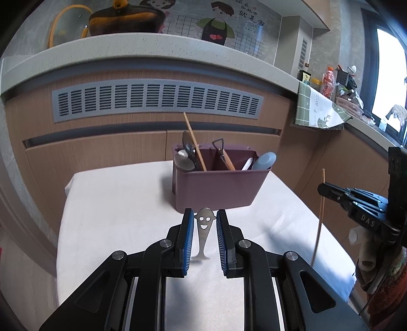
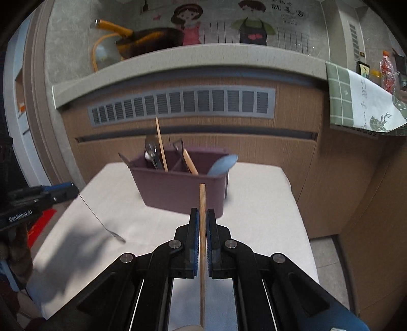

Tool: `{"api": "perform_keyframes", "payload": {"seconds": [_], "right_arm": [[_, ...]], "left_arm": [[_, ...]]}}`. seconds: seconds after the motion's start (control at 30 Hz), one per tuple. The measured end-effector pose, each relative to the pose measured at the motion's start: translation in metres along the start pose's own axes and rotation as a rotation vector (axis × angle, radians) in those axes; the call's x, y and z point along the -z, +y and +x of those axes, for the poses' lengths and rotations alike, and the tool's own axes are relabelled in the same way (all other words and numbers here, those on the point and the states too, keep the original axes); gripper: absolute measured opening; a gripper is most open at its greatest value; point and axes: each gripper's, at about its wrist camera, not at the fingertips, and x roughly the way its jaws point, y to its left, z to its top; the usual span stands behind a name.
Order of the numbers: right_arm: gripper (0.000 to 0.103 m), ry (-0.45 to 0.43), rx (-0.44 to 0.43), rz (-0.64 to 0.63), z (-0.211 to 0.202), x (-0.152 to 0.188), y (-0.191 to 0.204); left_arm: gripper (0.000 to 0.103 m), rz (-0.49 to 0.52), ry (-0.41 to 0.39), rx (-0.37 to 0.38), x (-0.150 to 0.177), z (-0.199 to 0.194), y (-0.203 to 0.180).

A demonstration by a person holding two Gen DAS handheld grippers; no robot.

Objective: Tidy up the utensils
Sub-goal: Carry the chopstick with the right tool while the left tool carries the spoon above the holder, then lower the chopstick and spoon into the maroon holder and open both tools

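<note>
A purple utensil holder (image 1: 218, 185) stands on the white table (image 1: 114, 216), with spoons, a chopstick, a small shovel tool and a blue spatula in its compartments; it also shows in the right wrist view (image 2: 183, 191). My left gripper (image 1: 203, 219) is open around the smiley-face handle of a metal spoon (image 1: 204, 229), jaws apart from it on both sides. The spoon stands tilted, its bowl on the cloth (image 2: 115, 234). My right gripper (image 2: 202, 216) is shut on a wooden chopstick (image 2: 202, 201), held upright above the table; it shows at the right in the left wrist view (image 1: 321, 201).
A wooden cabinet front with a grey vent (image 1: 157, 100) rises behind the table. A counter ledge above carries a pot (image 1: 127, 19) and glass lid. A checked cloth (image 1: 318, 109) and bottles sit at the right. The table's right edge drops to tiled floor (image 2: 328, 254).
</note>
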Motion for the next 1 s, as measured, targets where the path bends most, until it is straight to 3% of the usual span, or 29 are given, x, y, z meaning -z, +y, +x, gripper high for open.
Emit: {"api": "perform_keyframes", "payload": {"seconds": [0.13, 0.27, 0.4, 0.57, 0.73, 1.0], "right_arm": [[0.004, -0.040, -0.007, 0.021, -0.006, -0.012, -0.003], [0.004, -0.091, -0.017, 0.057, -0.013, -0.035, -0.005], [0.004, -0.246, -0.008, 0.046, -0.039, -0.101, -0.002], [0.004, -0.351, 0.003, 0.014, -0.052, -0.174, 0.005], [0.004, -0.393, 0.018, -0.006, -0.033, -0.212, 0.008], [0.004, -0.369, 0.001, -0.010, 0.027, -0.201, 0.006]], "left_arm": [[0.019, 0.029, -0.028, 0.001, -0.014, -0.004, -0.008], [0.019, 0.091, -0.106, 0.001, -0.052, -0.017, -0.019], [0.019, 0.120, -0.226, 0.011, -0.109, -0.035, -0.025], [0.019, 0.099, -0.322, 0.040, -0.169, -0.031, -0.021], [0.019, 0.057, -0.301, 0.074, -0.191, 0.001, -0.005], [0.019, -0.006, -0.180, 0.110, -0.175, 0.064, 0.013]]}}
